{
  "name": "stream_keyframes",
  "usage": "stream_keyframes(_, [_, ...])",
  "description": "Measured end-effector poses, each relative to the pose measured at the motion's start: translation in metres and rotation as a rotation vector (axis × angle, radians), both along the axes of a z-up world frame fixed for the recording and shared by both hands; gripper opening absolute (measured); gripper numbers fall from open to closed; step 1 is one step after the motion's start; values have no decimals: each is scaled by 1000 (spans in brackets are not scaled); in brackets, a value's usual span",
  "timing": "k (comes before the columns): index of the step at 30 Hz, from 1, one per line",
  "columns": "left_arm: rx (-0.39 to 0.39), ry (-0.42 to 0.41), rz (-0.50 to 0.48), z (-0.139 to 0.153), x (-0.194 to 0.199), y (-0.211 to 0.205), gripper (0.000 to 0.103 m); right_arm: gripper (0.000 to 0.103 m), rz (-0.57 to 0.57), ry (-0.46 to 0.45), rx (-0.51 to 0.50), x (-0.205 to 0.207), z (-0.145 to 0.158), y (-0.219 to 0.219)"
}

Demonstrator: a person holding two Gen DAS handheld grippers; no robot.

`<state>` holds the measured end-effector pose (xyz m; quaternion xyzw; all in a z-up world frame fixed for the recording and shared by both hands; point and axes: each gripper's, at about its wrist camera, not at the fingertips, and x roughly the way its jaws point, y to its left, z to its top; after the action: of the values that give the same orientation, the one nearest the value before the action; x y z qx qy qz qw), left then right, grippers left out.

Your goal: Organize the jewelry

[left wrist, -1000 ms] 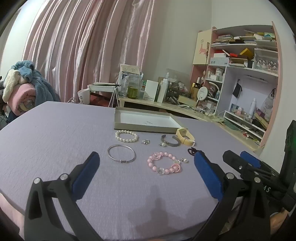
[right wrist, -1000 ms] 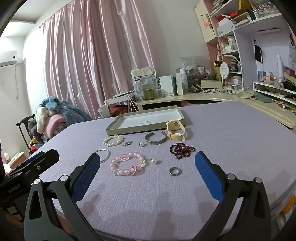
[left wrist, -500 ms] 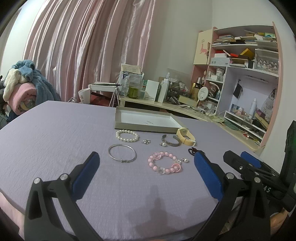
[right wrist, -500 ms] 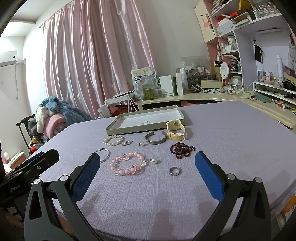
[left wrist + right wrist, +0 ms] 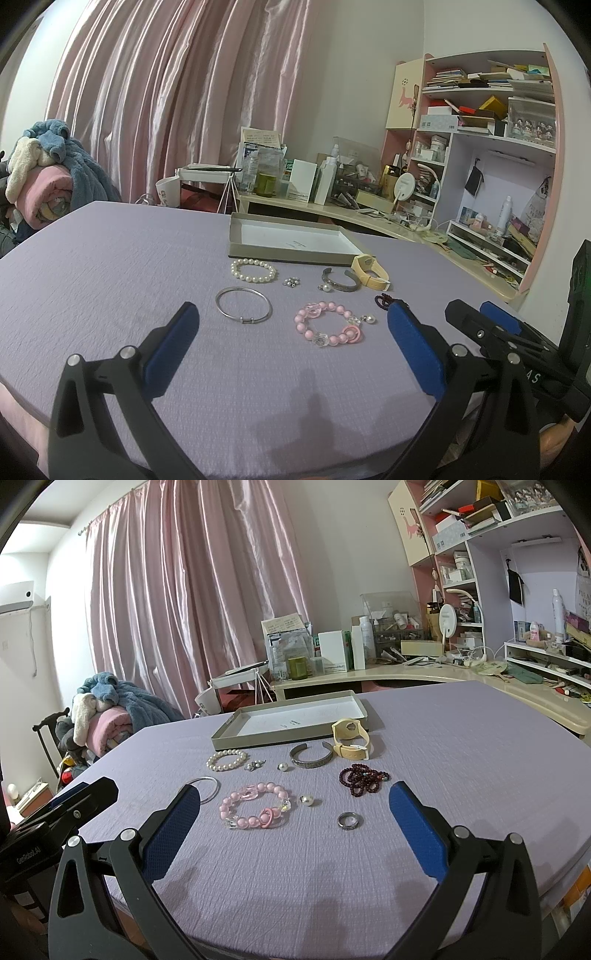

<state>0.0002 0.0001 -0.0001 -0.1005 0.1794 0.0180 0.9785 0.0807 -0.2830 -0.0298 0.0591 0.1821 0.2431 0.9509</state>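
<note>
Jewelry lies on a purple cloth in front of a shallow grey tray (image 5: 288,254) (image 5: 280,738). There is a pearl bracelet (image 5: 253,270) (image 5: 226,759), a silver bangle (image 5: 243,305) (image 5: 207,790), a pink bead bracelet (image 5: 328,324) (image 5: 255,809), a metal cuff (image 5: 340,281) (image 5: 311,759), a yellow watch (image 5: 369,275) (image 5: 350,738), dark red beads (image 5: 362,778), a ring (image 5: 349,819) and small pearl earrings (image 5: 307,799). My left gripper (image 5: 291,332) is open and empty, short of the bangle. My right gripper (image 5: 295,812) is open and empty, near the pink bracelet.
A cluttered desk (image 5: 406,668) and shelves (image 5: 491,147) stand behind the table. A pile of blankets (image 5: 44,177) sits on a chair at the left. Pink curtains (image 5: 166,92) hang at the back. The table's edge runs close below both grippers.
The left gripper's view has shifted very slightly. The right gripper and all the jewelry are where they were.
</note>
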Motion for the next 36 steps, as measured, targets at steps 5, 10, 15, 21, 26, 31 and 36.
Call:
stream_keyframes(5, [0, 0, 0, 0, 0, 0, 101, 102, 0, 0, 1, 0, 0, 0])
stream_keyframes(10, [0, 0, 0, 0, 0, 0, 101, 102, 0, 0, 1, -1, 1, 0])
stream_keyframes(15, [0, -1, 0, 0, 0, 0, 101, 102, 0, -1, 1, -2, 1, 0])
stream_keyframes(21, [0, -1, 0, 0, 0, 0, 101, 102, -1, -2, 1, -2, 2, 0])
stream_keyframes(26, [-1, -3, 0, 0, 0, 0, 101, 102, 0, -1, 0, -2, 3, 0])
stream_keyframes(31, [-2, -4, 2, 1, 2, 4, 101, 102, 0, -2, 1, -2, 4, 0])
stream_keyframes(36, [-1, -4, 1, 2, 1, 3, 101, 102, 0, -3, 1, -3, 5, -1])
